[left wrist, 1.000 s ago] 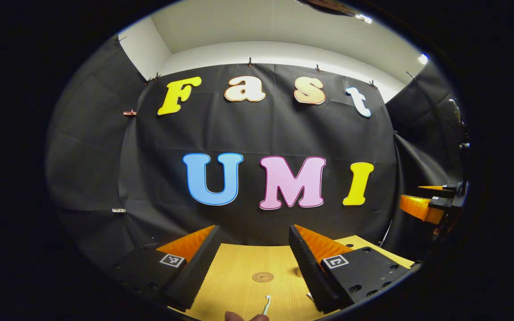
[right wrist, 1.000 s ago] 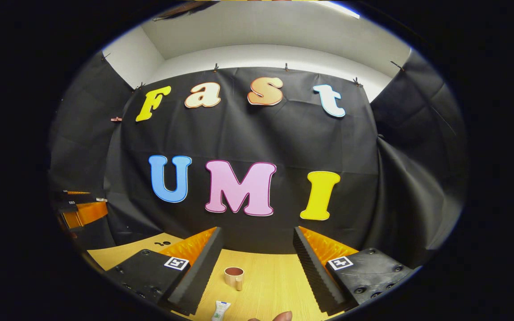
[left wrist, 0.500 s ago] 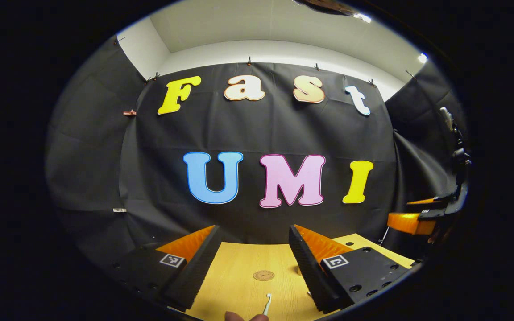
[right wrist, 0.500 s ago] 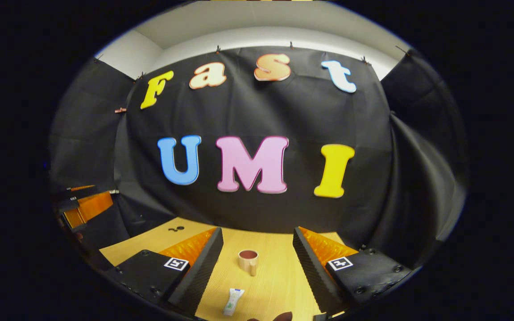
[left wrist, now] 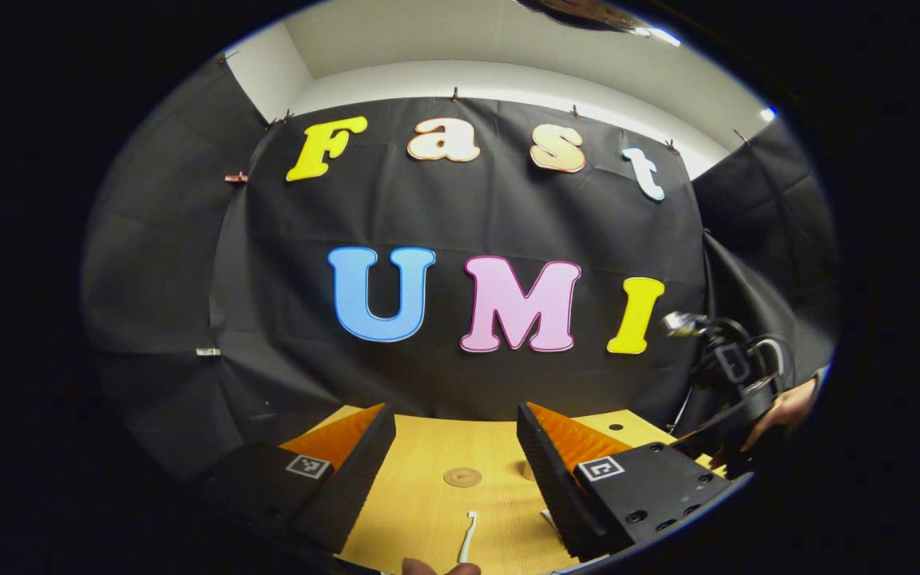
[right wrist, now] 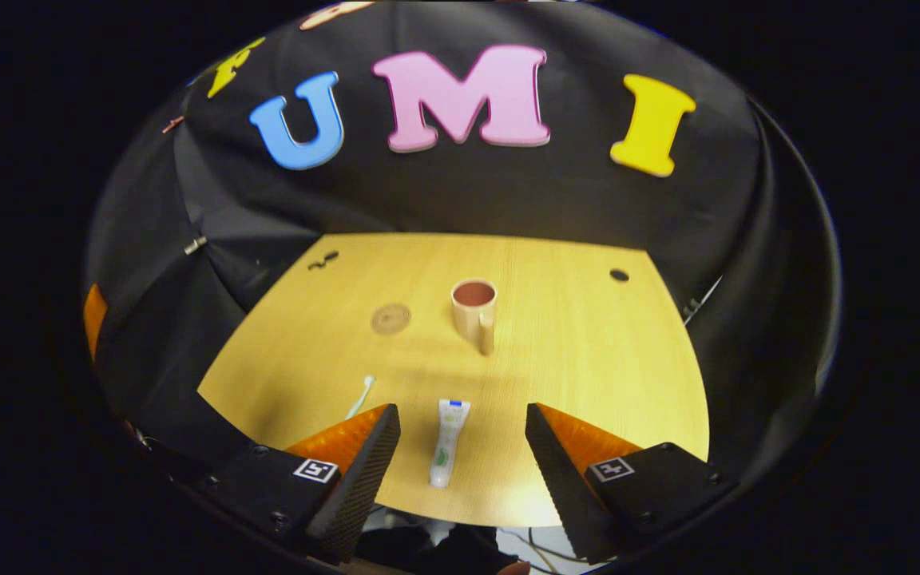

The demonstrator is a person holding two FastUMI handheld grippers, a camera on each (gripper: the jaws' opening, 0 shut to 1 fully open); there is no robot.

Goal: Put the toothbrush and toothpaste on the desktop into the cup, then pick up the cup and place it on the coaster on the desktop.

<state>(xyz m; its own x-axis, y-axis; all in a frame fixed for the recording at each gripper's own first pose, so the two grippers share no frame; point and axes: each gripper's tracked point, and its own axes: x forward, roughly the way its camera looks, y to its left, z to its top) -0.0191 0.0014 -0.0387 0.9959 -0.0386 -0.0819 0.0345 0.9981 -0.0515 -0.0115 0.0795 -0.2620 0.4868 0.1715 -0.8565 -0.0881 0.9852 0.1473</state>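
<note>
In the right gripper view a tan cup (right wrist: 474,313) with a dark inside stands upright mid-table, its handle toward me. A white toothpaste tube (right wrist: 448,442) lies near the front edge, framed between the fingers of my open right gripper (right wrist: 460,427), which hangs above it. A white toothbrush (right wrist: 360,397) lies to the tube's left, its handle hidden behind the left finger. A round coaster (right wrist: 390,318) lies left of the cup. In the left gripper view my open left gripper (left wrist: 452,435) is above the table, with the coaster (left wrist: 462,477) and toothbrush (left wrist: 468,545) between its fingers.
The wooden table (right wrist: 588,359) has small holes near its back corners. Black cloth walls close in behind and at both sides. In the left gripper view a hand (left wrist: 779,411) holds the other gripper at the far right.
The right gripper has risen and tilted down, so the whole tabletop, cup, coaster, toothbrush and tube are now seen from above. The left gripper tilted slightly downward.
</note>
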